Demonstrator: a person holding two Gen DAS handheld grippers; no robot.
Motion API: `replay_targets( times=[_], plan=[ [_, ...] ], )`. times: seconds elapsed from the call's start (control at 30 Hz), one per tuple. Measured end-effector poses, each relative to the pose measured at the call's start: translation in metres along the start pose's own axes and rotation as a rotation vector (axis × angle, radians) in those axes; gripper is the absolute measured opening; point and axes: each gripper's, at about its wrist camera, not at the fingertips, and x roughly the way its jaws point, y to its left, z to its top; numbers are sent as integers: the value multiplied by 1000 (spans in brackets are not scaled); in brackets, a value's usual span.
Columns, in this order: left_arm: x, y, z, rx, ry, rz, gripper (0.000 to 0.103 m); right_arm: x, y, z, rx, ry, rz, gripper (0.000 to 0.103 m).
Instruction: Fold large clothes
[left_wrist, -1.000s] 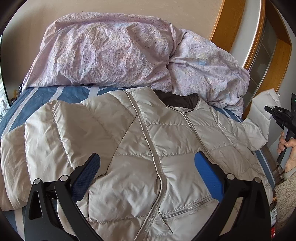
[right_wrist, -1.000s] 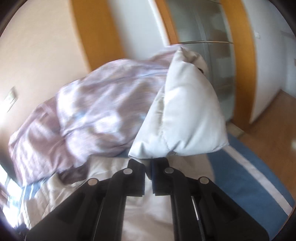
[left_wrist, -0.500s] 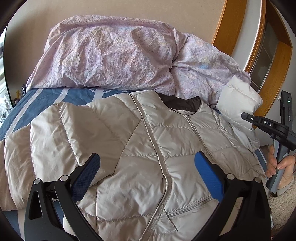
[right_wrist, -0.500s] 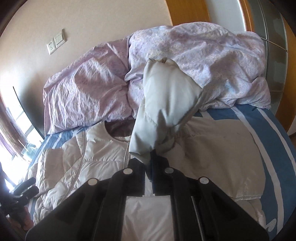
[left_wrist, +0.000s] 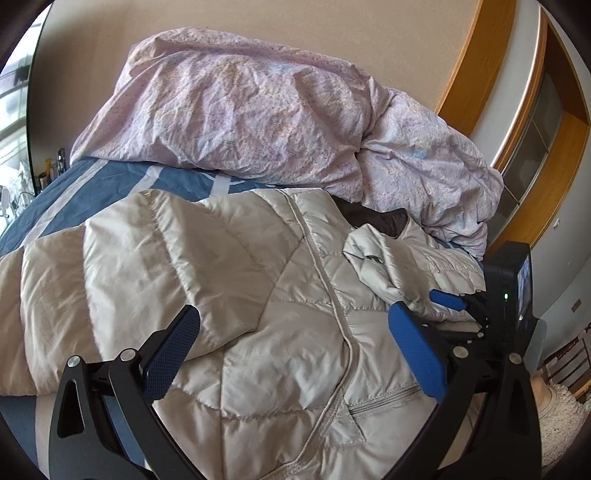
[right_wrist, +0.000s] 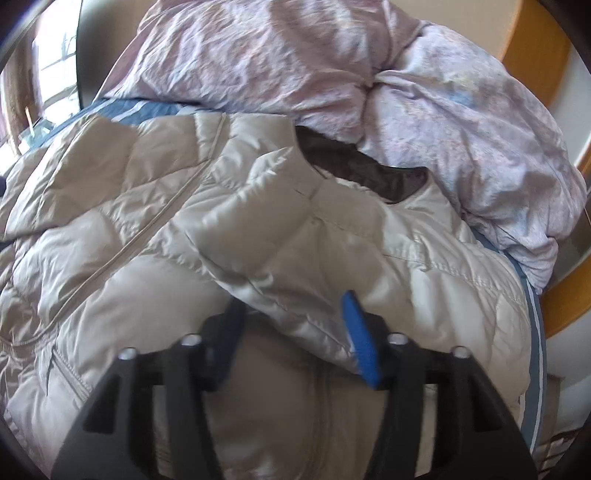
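Observation:
A beige quilted puffer jacket lies front up on the bed, with a dark collar lining at the far end. Its right sleeve is folded in over the chest. My left gripper is open and empty, low over the jacket's lower front. My right gripper is open, its fingers either side of the sleeve lying on the jacket. It also shows in the left wrist view, at the jacket's right side.
A crumpled lilac duvet is heaped at the head of the bed, touching the collar. The blue-and-white striped sheet shows at the left. A wooden door frame and glass doors stand to the right.
My right gripper carried the right sleeve from beside the bed over the jacket's chest, then opened and let it go. The left gripper moved slightly closer and stayed open.

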Motion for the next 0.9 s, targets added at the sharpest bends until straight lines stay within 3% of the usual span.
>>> replay_targets(
  times=[0.07, 0.2, 0.4, 0.6, 0.73, 0.9],
  plan=[
    [-12, 14, -2, -22, -21, 16, 102, -15, 2, 0, -30, -42, 13, 64],
    [-35, 45, -13, -74, -27, 32, 102, -38, -38, 4, 156, -113, 71, 63],
    [-60, 88, -35, -189, -18, 64, 102, -6, -109, 2, 423, -45, 10, 54],
    [-76, 121, -56, -276, -37, 130, 102, 29, -108, -1, 437, 38, -24, 54],
    [-76, 140, -67, -361, -26, 152, 102, 57, -91, -3, 393, 118, -71, 62],
    [-77, 164, -79, -508, -31, 166, 102, 65, -84, -1, 370, 137, -102, 62]
  ],
)
